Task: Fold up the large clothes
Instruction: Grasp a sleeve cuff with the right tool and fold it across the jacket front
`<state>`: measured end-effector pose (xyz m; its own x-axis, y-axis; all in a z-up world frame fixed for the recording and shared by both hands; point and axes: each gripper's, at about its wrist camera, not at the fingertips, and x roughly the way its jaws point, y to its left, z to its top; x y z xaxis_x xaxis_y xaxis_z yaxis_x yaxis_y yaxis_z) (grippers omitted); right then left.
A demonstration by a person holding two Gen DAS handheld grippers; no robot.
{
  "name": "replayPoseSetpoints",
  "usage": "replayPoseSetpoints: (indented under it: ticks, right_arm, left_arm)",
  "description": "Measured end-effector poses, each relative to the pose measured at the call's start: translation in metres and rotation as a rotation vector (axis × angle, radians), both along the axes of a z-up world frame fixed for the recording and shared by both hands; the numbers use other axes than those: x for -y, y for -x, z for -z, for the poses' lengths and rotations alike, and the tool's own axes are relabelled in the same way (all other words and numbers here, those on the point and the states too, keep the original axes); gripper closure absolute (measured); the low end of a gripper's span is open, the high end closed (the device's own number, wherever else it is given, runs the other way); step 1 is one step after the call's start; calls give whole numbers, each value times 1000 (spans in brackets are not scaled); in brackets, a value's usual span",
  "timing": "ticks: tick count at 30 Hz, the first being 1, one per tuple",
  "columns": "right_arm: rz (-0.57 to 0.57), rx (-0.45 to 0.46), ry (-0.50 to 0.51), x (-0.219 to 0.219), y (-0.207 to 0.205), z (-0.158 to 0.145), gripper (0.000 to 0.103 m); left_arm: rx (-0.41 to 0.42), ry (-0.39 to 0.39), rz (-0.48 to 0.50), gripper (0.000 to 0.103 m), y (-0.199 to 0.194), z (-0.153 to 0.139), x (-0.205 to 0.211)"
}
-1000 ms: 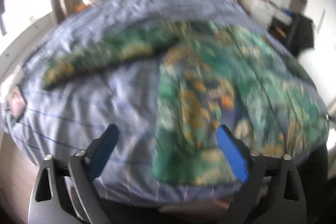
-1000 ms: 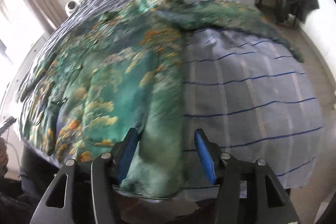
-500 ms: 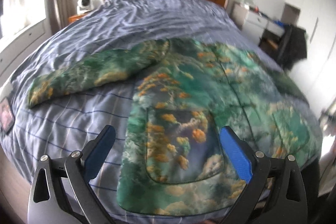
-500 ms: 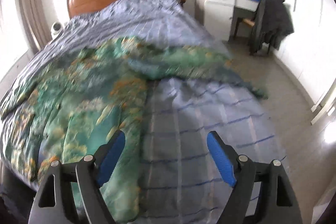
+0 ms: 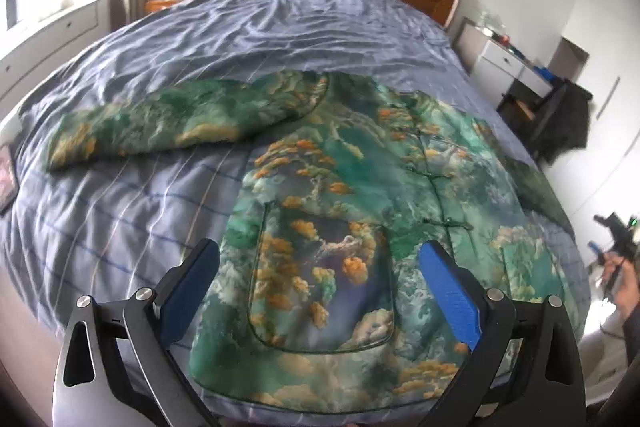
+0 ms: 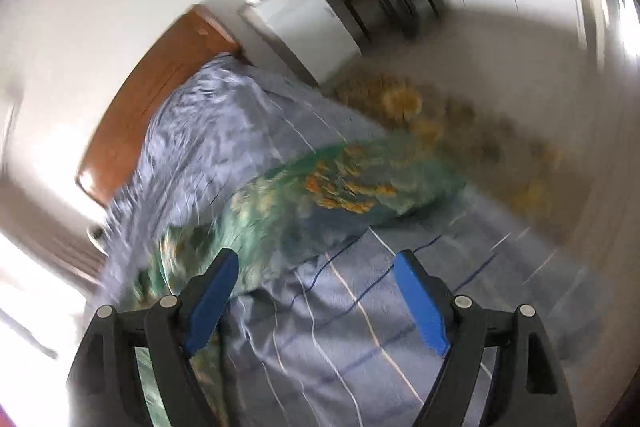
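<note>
Left wrist: jacket [image 5: 360, 187] lay flat on bed [image 5: 260, 27], L gripper [image 5: 320, 287] released above hem; R gripper [image 6: 316, 299] also released, empty, view blurred

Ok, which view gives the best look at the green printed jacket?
The left wrist view: the jacket lies sharp and nearly whole on the striped bedcover, one sleeve spread sideways and a patch pocket visible. The right wrist view is motion-blurred and tilted, catching only the other sleeve and a strip of the body.
</note>
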<state>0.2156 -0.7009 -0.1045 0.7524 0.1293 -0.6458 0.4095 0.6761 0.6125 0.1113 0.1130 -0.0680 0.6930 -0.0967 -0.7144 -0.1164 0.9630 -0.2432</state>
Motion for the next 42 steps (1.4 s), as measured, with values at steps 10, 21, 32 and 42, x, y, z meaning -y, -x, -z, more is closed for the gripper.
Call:
replayPoseSetpoints:
  ticks: [10,21,32,42]
  right_arm:
    - [341,-18,-366,48,-52,114,60]
    - [-11,297,247,-53,-40,-62,93]
    - [-626,411,633,-318,-18,-125,93]
    - [-968,224,715,-466,-20,-19,93]
  left_arm:
    - [-66,-16,-63,3,11,13,-8]
    - [-83,-39,-60,3,7,27,-3]
    - [-19,-38,-57,3,24,18,2]
    - [-42,-6,-99,3,41,33,-14]
